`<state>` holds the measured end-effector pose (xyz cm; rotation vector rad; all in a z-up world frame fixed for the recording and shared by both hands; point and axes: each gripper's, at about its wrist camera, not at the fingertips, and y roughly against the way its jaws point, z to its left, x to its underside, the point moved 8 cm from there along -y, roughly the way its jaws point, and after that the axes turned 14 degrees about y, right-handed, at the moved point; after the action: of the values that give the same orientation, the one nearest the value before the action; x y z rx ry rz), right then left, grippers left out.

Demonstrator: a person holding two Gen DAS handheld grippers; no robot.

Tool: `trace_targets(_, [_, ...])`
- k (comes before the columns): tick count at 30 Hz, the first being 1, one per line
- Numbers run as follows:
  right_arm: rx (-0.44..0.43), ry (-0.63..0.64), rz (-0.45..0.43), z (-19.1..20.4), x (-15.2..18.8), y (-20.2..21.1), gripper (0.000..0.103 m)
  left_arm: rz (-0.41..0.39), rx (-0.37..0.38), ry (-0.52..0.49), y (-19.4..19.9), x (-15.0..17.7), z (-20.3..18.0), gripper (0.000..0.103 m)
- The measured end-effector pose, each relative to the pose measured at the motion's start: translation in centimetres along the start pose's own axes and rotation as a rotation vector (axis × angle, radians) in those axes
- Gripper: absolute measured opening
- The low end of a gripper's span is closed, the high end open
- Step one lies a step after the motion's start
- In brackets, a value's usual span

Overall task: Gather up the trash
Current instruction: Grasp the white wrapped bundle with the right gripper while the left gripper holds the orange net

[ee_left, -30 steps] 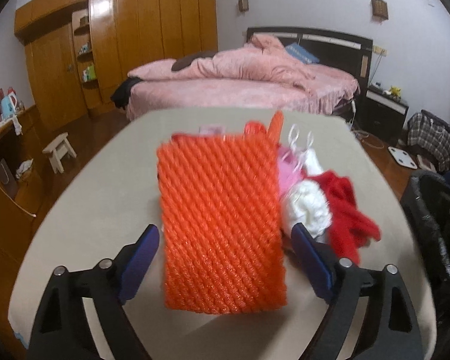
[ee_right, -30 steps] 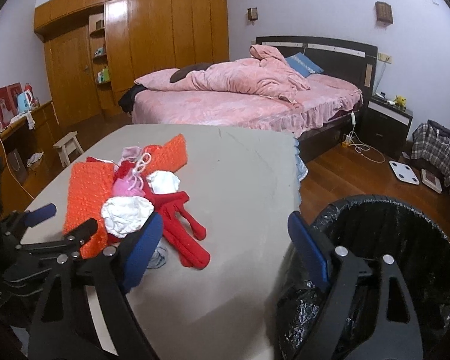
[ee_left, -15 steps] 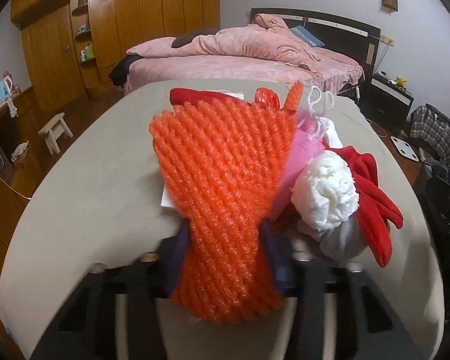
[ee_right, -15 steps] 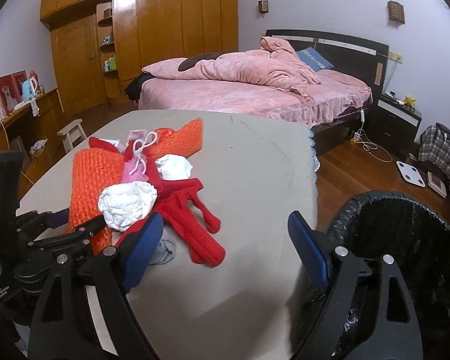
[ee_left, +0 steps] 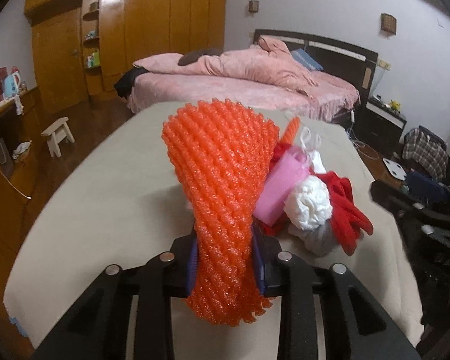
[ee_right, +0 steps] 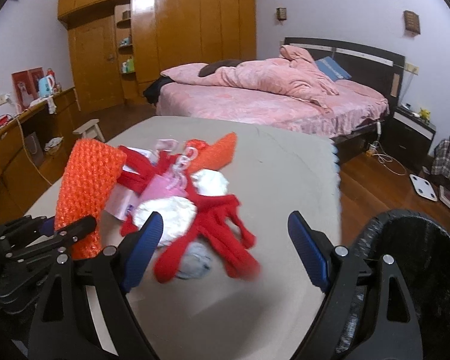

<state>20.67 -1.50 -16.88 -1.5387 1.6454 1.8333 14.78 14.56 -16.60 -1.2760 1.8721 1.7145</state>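
Holding orange foam net sleeve [ee_left: 222,198] pinched in our L gripper [ee_left: 225,258]; R gripper [ee_right: 225,240] gapes wide, w/ nothing in it. Red/white/pink scrap pile [ee_right: 195,198] still on table, black-lined bin [ee_right: 420,270] awaits.

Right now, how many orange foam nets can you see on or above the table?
2. One orange foam net is pinched in the left gripper. The second orange foam net lies at the pile's far side. The pile may hide more.
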Motion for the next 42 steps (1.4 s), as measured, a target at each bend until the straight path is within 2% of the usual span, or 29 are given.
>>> trace_targets(3, [-0.029,0.011,0.003,1.2,-0.6,-1.0,0.082,-0.024,-0.021,0.007,0.3,-0.8,0.9,0.03])
trace_targets(5, [-0.061,0.005,0.008,2.0,-0.8,-1.8,0.076,-0.036,-0.042,0.006,0.2,-1.3,1.7,0.03])
trace_targets(9, [-0.107,0.011,0.026,3.8,-1.1,-3.4,0.073,-0.039,-0.063,0.018,-0.2,-1.7,3.0,0.03])
trace_targets(16, [-0.115,0.051,0.101,5.6,-0.4,-6.7,0.073,-0.028,-0.07,0.037,-1.0,-1.5,4.1,0.03])
trace_targets(18, [-0.12,0.066,0.127,5.9,0.0,-7.4,0.064,-0.023,-0.07,0.043,-1.2,-1.3,4.2,0.03])
trace_targets(20, [-0.15,0.064,0.146,5.8,0.5,-7.8,0.05,-0.019,-0.069,0.048,-1.3,-1.2,4.3,0.03])
trace_targets(21, [-0.16,0.055,0.145,5.8,0.6,-7.8,0.049,-0.018,-0.069,0.048,-1.3,-1.2,4.2,0.03])
trace_targets(22, [-0.169,0.049,0.136,5.6,0.5,-7.6,0.042,-0.019,-0.069,0.048,-1.3,-1.2,4.2,0.03])
trace_targets(23, [-0.188,0.046,0.127,5.7,0.3,-7.4,0.039,-0.02,-0.069,0.048,-1.3,-1.3,4.2,0.03])
trace_targets(34, [-0.226,-0.002,-0.007,4.0,-2.9,-1.8,0.039,-0.063,-0.038,0.036,0.5,-1.7,3.1,0.03])
trace_targets(42, [-0.185,-0.045,-0.067,0.6,-3.5,2.7,0.039,-0.074,0.029,-0.001,2.1,-1.8,-0.6,0.03])
